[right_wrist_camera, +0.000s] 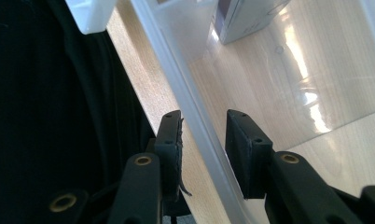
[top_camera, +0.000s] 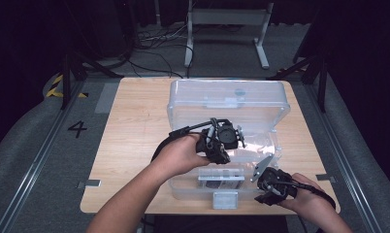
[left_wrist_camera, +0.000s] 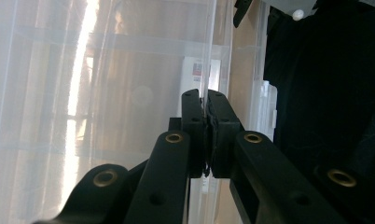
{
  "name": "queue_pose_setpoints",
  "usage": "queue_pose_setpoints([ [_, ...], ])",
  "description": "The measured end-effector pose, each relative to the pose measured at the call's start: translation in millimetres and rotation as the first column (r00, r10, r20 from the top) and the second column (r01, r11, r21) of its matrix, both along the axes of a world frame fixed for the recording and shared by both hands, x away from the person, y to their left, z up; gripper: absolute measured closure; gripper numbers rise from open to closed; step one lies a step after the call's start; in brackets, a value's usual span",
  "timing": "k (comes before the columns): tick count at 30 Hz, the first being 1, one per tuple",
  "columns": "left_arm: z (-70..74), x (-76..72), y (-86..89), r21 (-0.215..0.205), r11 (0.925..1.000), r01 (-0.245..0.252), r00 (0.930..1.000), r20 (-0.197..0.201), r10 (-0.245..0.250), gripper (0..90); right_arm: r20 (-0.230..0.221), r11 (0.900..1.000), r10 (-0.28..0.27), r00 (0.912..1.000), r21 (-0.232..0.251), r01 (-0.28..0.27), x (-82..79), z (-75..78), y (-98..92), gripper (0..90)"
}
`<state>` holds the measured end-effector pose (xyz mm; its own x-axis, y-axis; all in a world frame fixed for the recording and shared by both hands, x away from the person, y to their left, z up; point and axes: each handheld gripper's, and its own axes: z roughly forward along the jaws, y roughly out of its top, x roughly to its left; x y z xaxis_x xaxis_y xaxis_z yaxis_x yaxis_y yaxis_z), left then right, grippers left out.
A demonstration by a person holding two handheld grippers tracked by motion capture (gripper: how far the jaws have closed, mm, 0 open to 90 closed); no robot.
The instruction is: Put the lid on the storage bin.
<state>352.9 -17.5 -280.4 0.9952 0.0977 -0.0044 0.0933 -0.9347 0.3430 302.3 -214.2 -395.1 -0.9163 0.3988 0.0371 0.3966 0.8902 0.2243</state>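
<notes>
Bin (top_camera: pixel 183 104): clear plastic, set mid-table (top_camera: pixel 135 126).
Left gripper (left_wrist_camera: pixel 205 100): clamped on a bin wall.
Right gripper (right_wrist_camera: pixel 203 122): jaws apart — the bin's near-right rim is straddled.

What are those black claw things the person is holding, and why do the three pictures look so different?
They are grabbing tools called grippers, one in each hand. One picture comes from a camera up high, looking down on a wooden table with a big clear plastic box. The other two come from little cameras riding on the grippers, so you look along their black jaws. The left gripper is pinched shut on a thin clear wall of the box. The right gripper is open, with the box's white rim between its jaws. A small packet lies inside.
</notes>
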Motion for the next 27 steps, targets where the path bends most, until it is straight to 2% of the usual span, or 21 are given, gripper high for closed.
queue_pose_setpoints([
  [5,0.2,0.4,-0.5,0.002,1.0,-0.002,1.0,-0.004,0.002,87.0,0.021,1.0,0.006,0.9998,0.004,-0.006,-3.7,6.8,0.9,66.0],
  [6,0.2,0.5,-0.5,-0.002,1.0,-0.002,1.0,-0.002,0.002,86.9,0.039,1.0,0.022,0.999,0.012,-0.022,-3.7,9.6,0.2,66.0],
  [8,0.2,0.8,-0.1,-0.004,1.0,-0.002,1.0,-0.004,0.002,86.9,0.051,1.0,0.016,0.9986,0.013,-0.017,-4.7,13.3,-0.7,66.0],
  [15,0.7,1.4,-0.3,0.002,1.0,-0.003,0.9999,-0.01,0.003,86.9,0.074,0.999,0.012,0.9972,0.04,-0.015,-8.0,26.2,-4.0,67.1],
  [20,0.6,1.3,-0.5,0.0,1.0,-0.005,0.9999,-0.01,0.005,86.9,0.091,0.999,0.01,0.9958,0.042,-0.014,-9.2,31.0,-5.1,67.5],
  [27,0.4,1.3,-0.6,-0.001,1.0,-0.006,0.9999,-0.011,0.006,86.8,0.108,0.997,0.006,0.9941,0.08,-0.015,-11.5,40.9,-8.0,67.5],
])
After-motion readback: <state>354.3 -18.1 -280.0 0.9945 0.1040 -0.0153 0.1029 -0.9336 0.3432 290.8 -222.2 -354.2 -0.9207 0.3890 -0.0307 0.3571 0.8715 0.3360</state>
